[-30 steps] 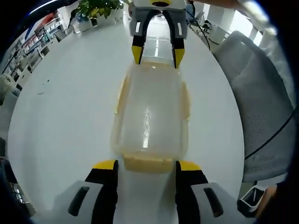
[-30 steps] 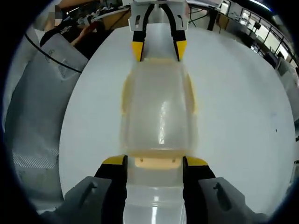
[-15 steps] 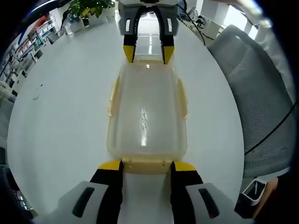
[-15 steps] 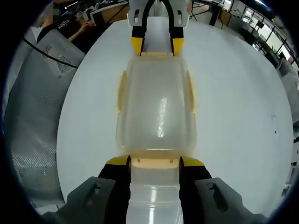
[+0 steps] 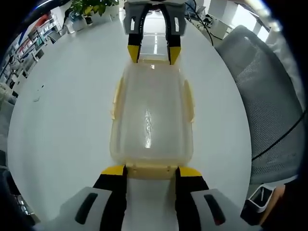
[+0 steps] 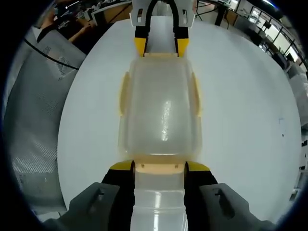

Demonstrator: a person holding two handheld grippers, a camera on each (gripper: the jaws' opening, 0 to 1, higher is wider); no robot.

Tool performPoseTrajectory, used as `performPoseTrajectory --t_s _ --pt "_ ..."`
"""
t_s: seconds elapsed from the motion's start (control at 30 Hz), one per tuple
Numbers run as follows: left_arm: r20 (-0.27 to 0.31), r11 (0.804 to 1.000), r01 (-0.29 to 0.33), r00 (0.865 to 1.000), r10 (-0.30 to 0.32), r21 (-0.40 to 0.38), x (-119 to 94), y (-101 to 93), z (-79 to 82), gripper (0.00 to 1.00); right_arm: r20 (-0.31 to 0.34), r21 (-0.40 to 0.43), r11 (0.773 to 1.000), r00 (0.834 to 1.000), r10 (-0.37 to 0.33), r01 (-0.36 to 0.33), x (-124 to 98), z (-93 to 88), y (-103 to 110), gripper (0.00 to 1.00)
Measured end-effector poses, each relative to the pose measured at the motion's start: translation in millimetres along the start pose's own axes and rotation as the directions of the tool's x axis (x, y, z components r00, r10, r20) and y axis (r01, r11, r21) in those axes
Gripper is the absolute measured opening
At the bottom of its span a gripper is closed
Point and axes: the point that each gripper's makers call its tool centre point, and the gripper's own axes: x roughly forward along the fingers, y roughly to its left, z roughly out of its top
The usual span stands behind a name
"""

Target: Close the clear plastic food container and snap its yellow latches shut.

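The clear food container (image 5: 151, 115) lies lid-on near the middle of the white counter (image 5: 62, 110), its long yellow side latches (image 5: 115, 98) flared outward, apparently not yet snapped. The left hand-held gripper (image 5: 150, 174) has its jaws spread partway, straddling the yellow end latch (image 5: 150, 171) at one short end; the right hand-held gripper (image 6: 159, 169) does likewise with the opposite end latch (image 6: 160, 168), jaws just beside it and seemingly not clamping. The step in hand looks like pressing the end latches home; next, each side latch needs pushing inward. A grey mesh chair (image 5: 262, 101) stands past the counter's edge.
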Motion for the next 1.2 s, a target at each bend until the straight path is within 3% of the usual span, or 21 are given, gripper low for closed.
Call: performPoseTrajectory --t_s 0.7,1.0,1.2 --pt "-0.043 1.000 -0.010 0.999 0.010 -0.015 -1.5 0.0 4.7 0.33 0.029 -0.028 1.000 1.000 0.006 -0.006 -3.7 -3.1 -4.5 0.36" --pt "-0.038 0.999 -0.014 0.999 0.013 -0.029 -1.0 -4.5 9.3 0.33 0.020 -0.048 0.999 1.000 -0.003 0.004 -5.7 -7.0 -1.4 0.36" --pt "-0.019 0.999 -0.030 0.999 0.029 -0.041 -12.9 -2.0 12.6 0.33 0.046 -0.048 0.999 0.999 -0.009 0.012 -18.0 -2.5 -3.8 0.36"
